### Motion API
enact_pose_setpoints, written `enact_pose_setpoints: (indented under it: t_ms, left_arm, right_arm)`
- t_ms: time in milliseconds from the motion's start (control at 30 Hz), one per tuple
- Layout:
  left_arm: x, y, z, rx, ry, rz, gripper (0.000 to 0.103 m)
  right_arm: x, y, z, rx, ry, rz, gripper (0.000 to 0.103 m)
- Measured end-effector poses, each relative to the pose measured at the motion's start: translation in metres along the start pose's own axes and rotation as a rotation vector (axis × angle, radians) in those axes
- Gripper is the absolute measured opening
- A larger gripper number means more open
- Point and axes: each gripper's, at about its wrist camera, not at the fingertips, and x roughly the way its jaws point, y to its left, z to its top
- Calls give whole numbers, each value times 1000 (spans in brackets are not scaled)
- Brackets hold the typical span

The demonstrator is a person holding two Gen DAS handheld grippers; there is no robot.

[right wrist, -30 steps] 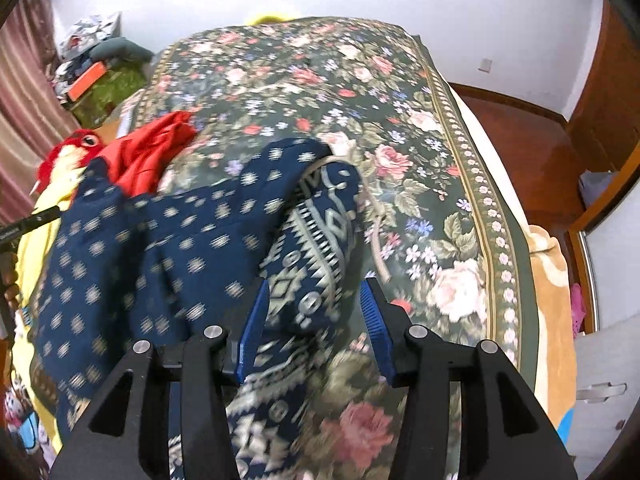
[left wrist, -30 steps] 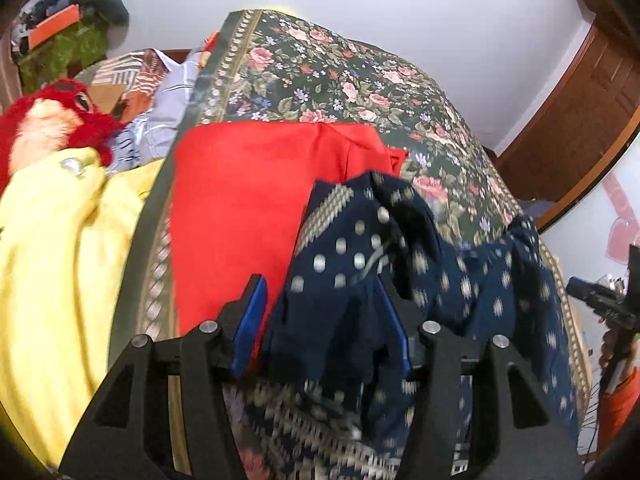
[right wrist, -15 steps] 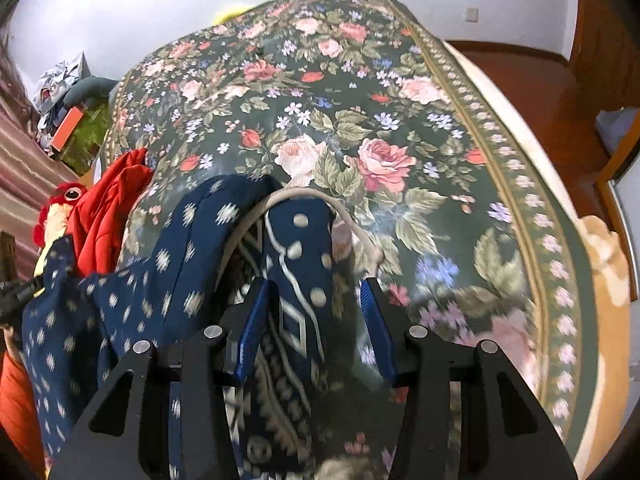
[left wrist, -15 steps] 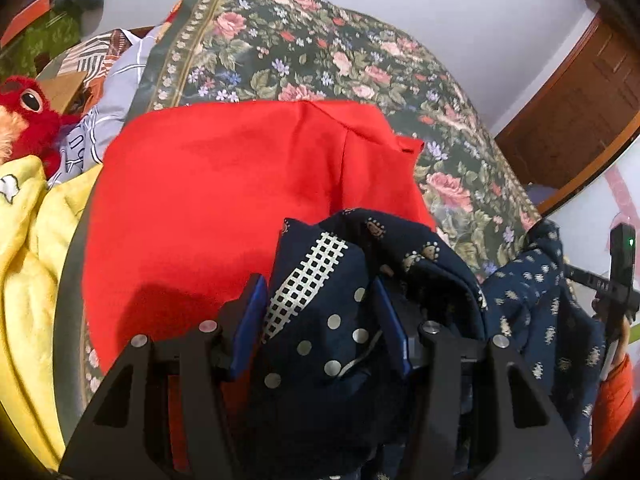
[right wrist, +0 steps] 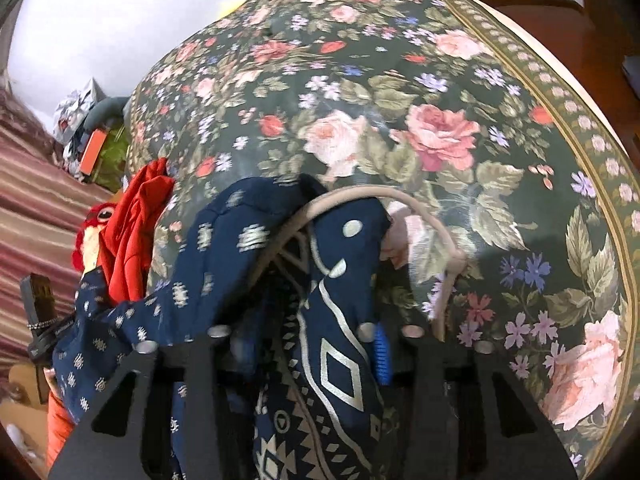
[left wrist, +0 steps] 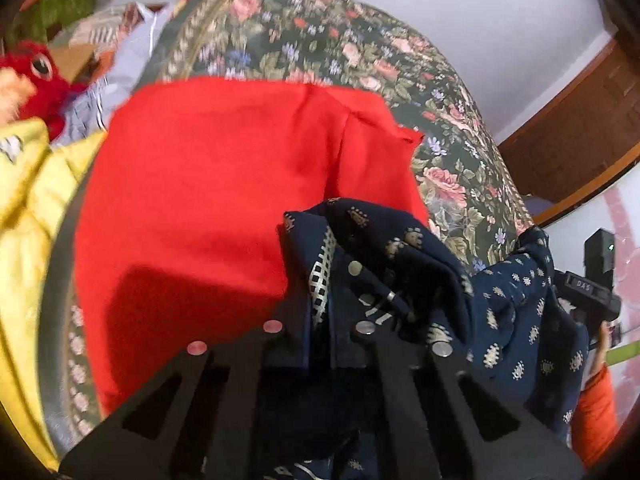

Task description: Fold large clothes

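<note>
On bed [right wrist: 460, 92]: left gripper [left wrist: 320, 312] clamps navy garment [left wrist: 400, 248] edge; right gripper [right wrist: 296, 340] closing on other edge, for fold.

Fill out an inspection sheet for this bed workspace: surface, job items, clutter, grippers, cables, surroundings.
Surface: bed with a floral bedspread, mostly bare on its far side.
Job's things: navy patterned garment, bunched at the near edge; its beige cord loops onto the bedspread. Red garment lies spread flat beside it.
Clutter: yellow cloth and a red plush toy at the bed's side.
Grippers: left gripper shut on the navy patterned garment; right gripper closing, with the same garment between its jaws.
Cables: nothing seen.
Surroundings: white wall, wooden door, striped curtain.
</note>
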Motion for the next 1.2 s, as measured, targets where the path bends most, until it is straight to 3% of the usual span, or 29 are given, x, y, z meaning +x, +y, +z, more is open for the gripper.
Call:
enact_pose_setpoints:
  t_ms: [100, 300, 433, 500, 567, 633, 833, 867, 933, 967, 1000, 1133, 1200]
  left_arm:
    - [-24, -14, 0, 55, -74, 73, 3]
    - [-97, -44, 6, 163, -234, 166, 2]
    - [-145, -49, 18, 145, -380, 206, 0]
    - [-164, -46, 28, 135, -446, 227, 0]
    - [-165, -37, 39, 121, -422, 214, 0]
    - [-155, -30, 39, 122, -380, 252, 0]
    - [-105, -8, 15, 140, -206, 213, 5]
    - [-96, -4, 11, 131, -174, 193, 10]
    - [-84, 2, 3, 114, -134, 167, 29]
    - [-77, 7, 1, 93, -118, 165, 50]
    - [-72, 12, -2, 67, -113, 171, 64]
    - [-48, 34, -5, -44, -71, 102, 66]
    - [-33, 42, -5, -95, -39, 71, 66]
  right_arm:
    - [-10, 20, 1, -82, -39, -45, 14]
    - [-74, 69, 7, -232, -273, -120, 6]
    - [-124, 79, 33, -236, -416, -178, 3]
    - [-132, 77, 45, -242, -414, -216, 3]
    - [-124, 75, 50, -269, -346, -227, 4]
    - [-108, 70, 43, -296, -279, -236, 4]
    - [-68, 50, 10, -307, -148, -263, 13]
    - [-66, 46, 8, -299, -132, -260, 18]
    - [-58, 37, 5, -266, -97, -249, 30]
    - [-54, 31, 3, -248, -89, -245, 38]
    - [-51, 26, 1, -234, -90, -247, 42]
    - [-37, 10, -4, -191, -53, -231, 57]
    - [-25, 4, -6, -171, -13, -216, 58]
